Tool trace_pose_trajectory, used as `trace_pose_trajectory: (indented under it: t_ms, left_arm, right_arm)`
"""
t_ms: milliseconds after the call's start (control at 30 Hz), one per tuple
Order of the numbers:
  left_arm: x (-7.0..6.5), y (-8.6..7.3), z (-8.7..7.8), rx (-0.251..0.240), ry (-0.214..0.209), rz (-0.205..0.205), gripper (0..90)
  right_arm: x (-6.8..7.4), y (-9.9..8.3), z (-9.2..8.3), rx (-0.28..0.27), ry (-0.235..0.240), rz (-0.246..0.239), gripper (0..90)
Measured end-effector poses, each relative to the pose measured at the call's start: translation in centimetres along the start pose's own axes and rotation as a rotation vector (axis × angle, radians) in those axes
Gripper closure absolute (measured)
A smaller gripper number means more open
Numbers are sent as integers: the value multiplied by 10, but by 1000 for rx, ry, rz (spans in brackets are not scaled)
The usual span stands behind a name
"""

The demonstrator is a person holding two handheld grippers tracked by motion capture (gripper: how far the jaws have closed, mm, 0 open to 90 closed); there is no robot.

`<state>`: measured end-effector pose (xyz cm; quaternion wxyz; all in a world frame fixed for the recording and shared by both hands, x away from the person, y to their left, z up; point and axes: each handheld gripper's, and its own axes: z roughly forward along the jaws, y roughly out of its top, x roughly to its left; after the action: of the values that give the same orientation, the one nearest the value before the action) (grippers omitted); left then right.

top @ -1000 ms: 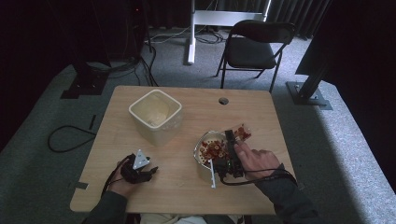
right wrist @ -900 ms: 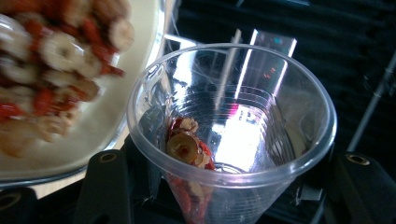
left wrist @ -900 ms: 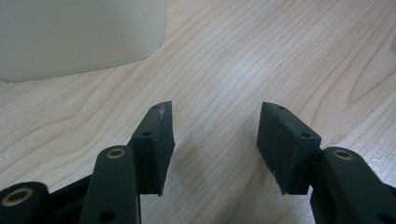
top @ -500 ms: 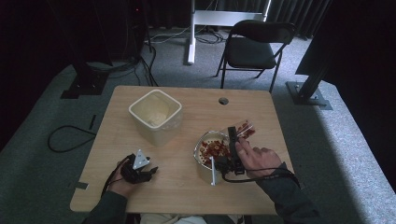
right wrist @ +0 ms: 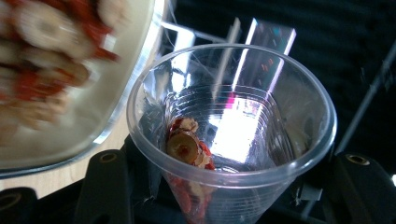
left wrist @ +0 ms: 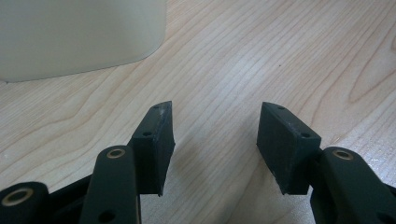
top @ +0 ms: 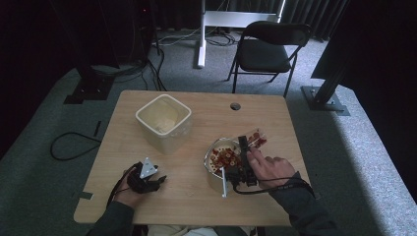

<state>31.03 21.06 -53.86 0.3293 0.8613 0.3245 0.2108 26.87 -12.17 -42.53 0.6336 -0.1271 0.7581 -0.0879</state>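
— Clear, thin plastic is what the cup (right wrist: 231, 135) is made of; fine ribs are seen ringing its lower wall, and a rolled rim runs round its mouth. Where is it held?

— It is clamped between the jaws of the right hand-held gripper (top: 244, 160), at the right side of the counter (top: 196, 196), with its mouth tipped toward the bowl (top: 212, 169). In the high view it is seen sticking out past the far edge of that bowl (top: 256, 138).

— What is seen inside it?

— A few dried slices (right wrist: 184, 147) are lodged against the inner wall: pale rounds with a dark centre and red skin at the edges. More red bits are seen through the wall lower down.

— And the bowl?

— A pale, glass-rimmed bowl, just beside the cup, is heaped with the same red and cream slices (top: 226, 156).

— How is the left hand-held gripper (left wrist: 215, 140) set?

— Its jaws are kept moderately apart with nothing between them, low over bare wood at the near left. A cream square container (top: 163, 122) is seen beyond it.
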Motion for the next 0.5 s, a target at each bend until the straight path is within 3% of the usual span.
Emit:
trace_pose_trajectory:
  t_ms: [67, 100, 133, 167, 233, 267, 300, 367, 400, 433, 467, 500]
  left_arm:
    - [0, 0, 0, 0, 4, 2, 468]
    - [0, 0, 0, 0, 4, 2, 468]
    - [0, 0, 0, 0, 1, 0, 468]
    - [-1, 0, 0, 0, 4, 3, 468]
    - [0, 0, 0, 0, 2, 1, 468]
    - [0, 0, 0, 0, 2, 1, 467]
    - [0, 0, 0, 0, 0, -1, 467]
    - [-1, 0, 0, 0, 3, 3, 467]
    - [0, 0, 0, -1, 3, 1, 468]
    - [0, 0, 0, -1, 3, 1, 467]
    - [-1, 0, 0, -2, 3, 1, 467]
    - [-1, 0, 0, -1, 2, 0, 467]
  right_arm:
    - [0, 1, -1, 0, -5, -4, 398]
    - [-2, 0, -1, 5, -13, 32, 398]
    - [-1, 2, -1, -19, 13, 10, 397]
    - [2, 3, -1, -17, 9, -4, 397]
    - [-3, 0, 0, -19, 21, 52, 397]
    - [-3, 0, 0, -19, 21, 52, 397]
    - [-5, -3, -1, -46, 51, 117, 395]
    - [-6, -6, 0, -55, 62, 145, 395]
    - [-11, -15, 4, -79, 104, 257, 394]
    - [-11, -15, 4, -79, 104, 257, 394]
    - [-14, -22, 6, -91, 125, 325, 394]
    - [-18, -33, 10, -110, 162, 439, 393]
